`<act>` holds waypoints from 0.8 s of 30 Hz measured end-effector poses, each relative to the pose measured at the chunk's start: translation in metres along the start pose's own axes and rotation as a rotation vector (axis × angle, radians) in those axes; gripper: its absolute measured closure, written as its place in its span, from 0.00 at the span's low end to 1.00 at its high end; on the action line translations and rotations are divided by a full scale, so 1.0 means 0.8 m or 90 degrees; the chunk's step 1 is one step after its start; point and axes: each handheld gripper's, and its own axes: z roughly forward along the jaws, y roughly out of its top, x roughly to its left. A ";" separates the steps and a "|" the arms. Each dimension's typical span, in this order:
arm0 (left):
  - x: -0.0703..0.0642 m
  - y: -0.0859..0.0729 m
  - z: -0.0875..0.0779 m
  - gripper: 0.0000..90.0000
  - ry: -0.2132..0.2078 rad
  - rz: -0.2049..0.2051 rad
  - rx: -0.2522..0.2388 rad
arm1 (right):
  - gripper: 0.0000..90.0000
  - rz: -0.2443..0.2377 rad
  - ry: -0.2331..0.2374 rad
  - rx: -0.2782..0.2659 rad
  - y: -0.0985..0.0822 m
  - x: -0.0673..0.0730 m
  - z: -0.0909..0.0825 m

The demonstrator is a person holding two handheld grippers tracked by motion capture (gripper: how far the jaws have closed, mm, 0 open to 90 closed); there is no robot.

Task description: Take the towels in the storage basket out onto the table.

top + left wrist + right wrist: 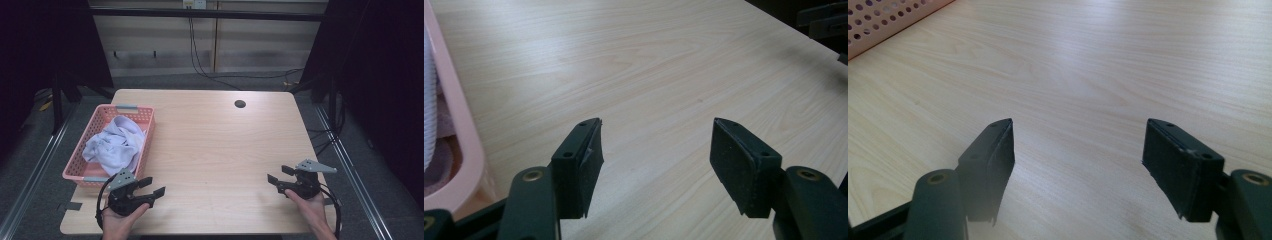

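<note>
Cloth (116,142) in basket (145,112), overhead.

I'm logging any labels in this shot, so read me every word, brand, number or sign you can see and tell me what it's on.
No readable text in these views.
Pink basket: no label or brand.
Pale cloth in the basket: no print or tag.
Wooden table: bare grain and a dark round hole, no markings.
Left claw and right claw: plain black, no lettering.
White fitting on the back wall: too small to read.

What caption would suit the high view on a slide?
Two open hand-held grippers, left and right, rest near a pink basket of pale cloth.
</note>
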 end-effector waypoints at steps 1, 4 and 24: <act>-0.001 0.001 0.001 0.42 -0.004 0.002 0.004 | 0.32 -0.001 0.001 0.002 0.000 0.000 0.000; -0.003 0.002 0.002 0.41 -0.004 0.006 0.003 | 0.31 0.000 0.003 0.002 0.000 -0.001 0.001; -0.005 0.019 -0.030 0.35 0.028 0.022 -0.027 | 0.30 -0.016 0.031 0.020 -0.001 0.008 0.003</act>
